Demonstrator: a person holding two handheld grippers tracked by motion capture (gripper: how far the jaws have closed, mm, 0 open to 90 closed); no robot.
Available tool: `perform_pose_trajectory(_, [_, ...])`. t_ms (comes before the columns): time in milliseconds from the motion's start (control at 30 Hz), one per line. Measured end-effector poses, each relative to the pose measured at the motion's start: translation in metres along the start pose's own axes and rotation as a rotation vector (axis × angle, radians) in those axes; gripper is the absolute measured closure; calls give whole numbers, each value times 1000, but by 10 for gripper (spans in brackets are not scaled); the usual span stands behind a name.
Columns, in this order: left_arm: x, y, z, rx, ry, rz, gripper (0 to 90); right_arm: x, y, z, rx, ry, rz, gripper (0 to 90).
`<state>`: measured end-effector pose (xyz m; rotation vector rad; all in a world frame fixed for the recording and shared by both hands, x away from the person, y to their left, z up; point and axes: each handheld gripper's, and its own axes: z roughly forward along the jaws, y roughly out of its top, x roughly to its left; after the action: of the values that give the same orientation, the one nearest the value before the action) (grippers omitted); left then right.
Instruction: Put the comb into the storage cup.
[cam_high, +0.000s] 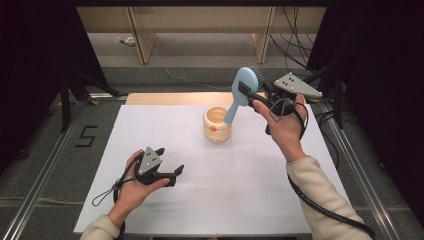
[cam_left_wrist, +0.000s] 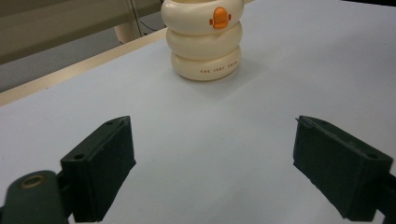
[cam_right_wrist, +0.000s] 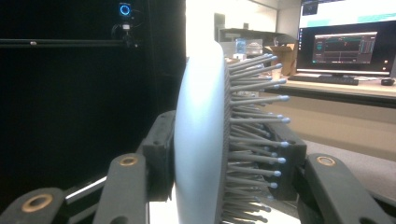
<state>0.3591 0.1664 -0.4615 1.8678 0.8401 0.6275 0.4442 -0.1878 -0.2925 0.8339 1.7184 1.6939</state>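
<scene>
Right tool (cam_high: 248, 93) clamps the blue hairbrush (cam_high: 241, 90), handle dipping into the cream duck cup (cam_high: 217, 124); left tool (cam_high: 170, 169) gapes wide, holding nothing.

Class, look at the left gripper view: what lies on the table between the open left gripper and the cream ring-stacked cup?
Nothing: between the left gripper and the cream ring-stacked cup, the white table surface is bare, as the left gripper view shows.

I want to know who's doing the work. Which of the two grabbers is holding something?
The right gripper, raised above the cream cup: its jaws pinch the blue hairbrush by its head. The left gripper rests open on the table, holding nothing.
</scene>
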Motion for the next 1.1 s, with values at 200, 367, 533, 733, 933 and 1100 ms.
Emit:
perform_pose_trajectory(200, [0, 0, 0, 0, 1, 0, 121, -1, 0, 2, -1, -7, 4, 531])
perform_pose_trajectory(367, [0, 0, 0, -2, 3, 1, 121, -2, 1, 4, -4, -11, 3, 531])
perform_pose_trajectory(533, [0, 0, 0, -1, 2, 0, 121, -4, 0, 6, -3, -17, 8, 530])
perform_pose_trajectory(733, [0, 0, 0, -2, 3, 1, 121, -5, 0, 9, -3, -20, 13, 529])
perform_pose_trajectory(933, [0, 0, 0, -1, 2, -2, 121, -6, 1, 10, -7, -23, 14, 529])
perform_pose_trajectory(1100, [0, 0, 0, -3, 3, -1, 121, -6, 2, 13, -12, -24, 14, 529])
